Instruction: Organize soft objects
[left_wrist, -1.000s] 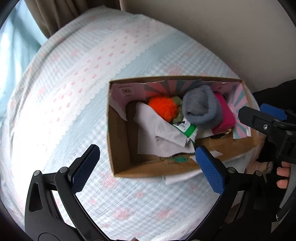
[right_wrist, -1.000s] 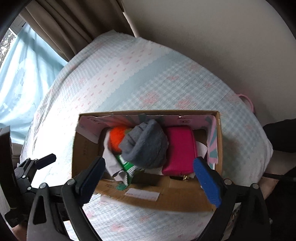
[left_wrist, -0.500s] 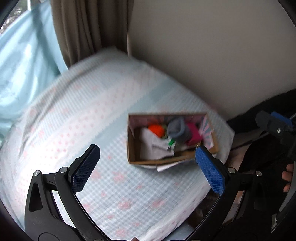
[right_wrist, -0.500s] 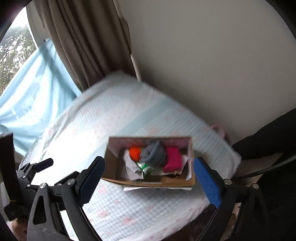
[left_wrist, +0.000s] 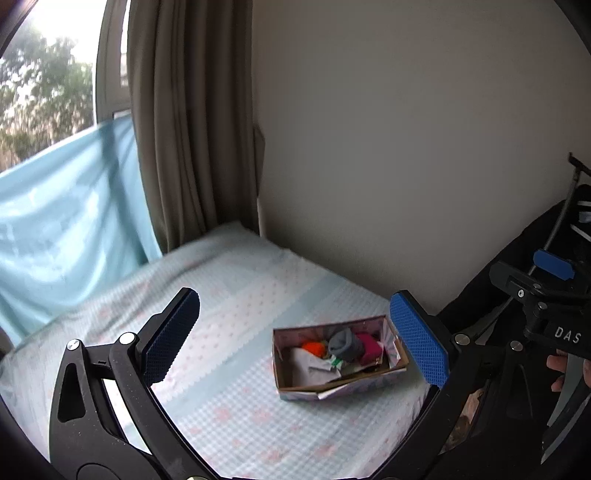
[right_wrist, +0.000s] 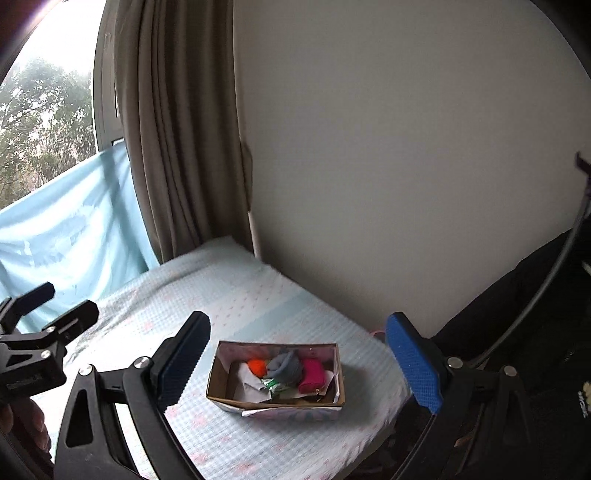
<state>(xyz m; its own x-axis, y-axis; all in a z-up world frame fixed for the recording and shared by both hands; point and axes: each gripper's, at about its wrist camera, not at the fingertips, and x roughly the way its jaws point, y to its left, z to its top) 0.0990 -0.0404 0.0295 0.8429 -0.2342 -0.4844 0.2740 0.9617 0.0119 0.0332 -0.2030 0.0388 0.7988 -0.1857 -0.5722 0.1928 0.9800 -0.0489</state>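
A cardboard box (left_wrist: 301, 390) (right_wrist: 221, 392) sits on the bed near its right end. It holds a grey rolled sock (left_wrist: 344, 343) (right_wrist: 286, 365), an orange pompom (left_wrist: 313, 348) (right_wrist: 256, 366), a pink pouch (left_wrist: 368, 345) (right_wrist: 312, 373), a white cloth (left_wrist: 309, 365) (right_wrist: 246, 384) and a green-white packet (right_wrist: 273, 384). My left gripper (left_wrist: 295, 339) is open and empty, held high and well back from the box. My right gripper (right_wrist: 299, 365) is open and empty, also far back. Each gripper shows at the edge of the other's view.
The bed (left_wrist: 229, 295) has a pale blue checked cover with pink marks. A beige wall (left_wrist: 406, 147) runs behind it. Brown curtains (left_wrist: 184, 129) and a light blue sheet (left_wrist: 66, 206) hang at the window on the left. Dark clothing (right_wrist: 535, 314) is at the right.
Both grippers have pulled far up and back from the box, which now looks small. The room, wall, curtains and window have come into view. Both stay open.
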